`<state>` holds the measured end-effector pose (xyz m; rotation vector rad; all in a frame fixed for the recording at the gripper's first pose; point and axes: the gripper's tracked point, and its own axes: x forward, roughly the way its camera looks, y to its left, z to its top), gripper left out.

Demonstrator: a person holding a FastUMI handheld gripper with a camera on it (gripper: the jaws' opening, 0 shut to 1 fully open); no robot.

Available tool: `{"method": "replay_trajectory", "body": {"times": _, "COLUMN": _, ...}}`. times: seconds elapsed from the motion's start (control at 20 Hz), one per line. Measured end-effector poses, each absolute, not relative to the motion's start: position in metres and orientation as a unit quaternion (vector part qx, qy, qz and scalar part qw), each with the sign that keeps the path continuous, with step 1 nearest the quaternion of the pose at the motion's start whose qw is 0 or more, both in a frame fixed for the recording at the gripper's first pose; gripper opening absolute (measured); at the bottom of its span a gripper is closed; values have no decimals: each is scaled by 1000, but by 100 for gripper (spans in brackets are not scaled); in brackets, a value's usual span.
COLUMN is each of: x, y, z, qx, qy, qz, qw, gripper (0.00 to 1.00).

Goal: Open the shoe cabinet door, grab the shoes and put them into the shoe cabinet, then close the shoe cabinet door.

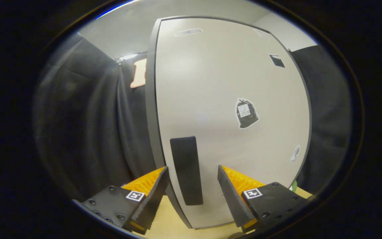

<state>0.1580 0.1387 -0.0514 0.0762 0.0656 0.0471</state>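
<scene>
A tall white shoe cabinet door with a dark edge stands straight ahead, shut as far as I can see. A dark vertical handle sits near the door's left edge. My gripper is open, its two fingers standing on either side of the handle, very close to the door. Neither finger presses on the handle. A black bag-shaped sticker and a few smaller stickers are on the door panel.
Black cloth hangs to the left and right of the cabinet. A pale wooden floor or board lies below the fingers, at the foot of the cabinet. A white wall and ceiling show above.
</scene>
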Motion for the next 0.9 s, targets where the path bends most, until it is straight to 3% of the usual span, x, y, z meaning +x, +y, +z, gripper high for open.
{"method": "replay_trajectory", "body": {"times": 0.05, "x": 160, "y": 138, "z": -53, "qx": 36, "qy": 36, "qz": 21, "qw": 998, "gripper": 89}}
{"method": "replay_trajectory", "body": {"times": 0.6, "x": 162, "y": 137, "z": -55, "qx": 15, "qy": 39, "qz": -2, "qw": 999, "gripper": 19}}
{"method": "replay_trajectory", "body": {"times": 0.9, "x": 139, "y": 132, "z": -54, "qx": 21, "qy": 48, "qz": 7, "qw": 999, "gripper": 19}}
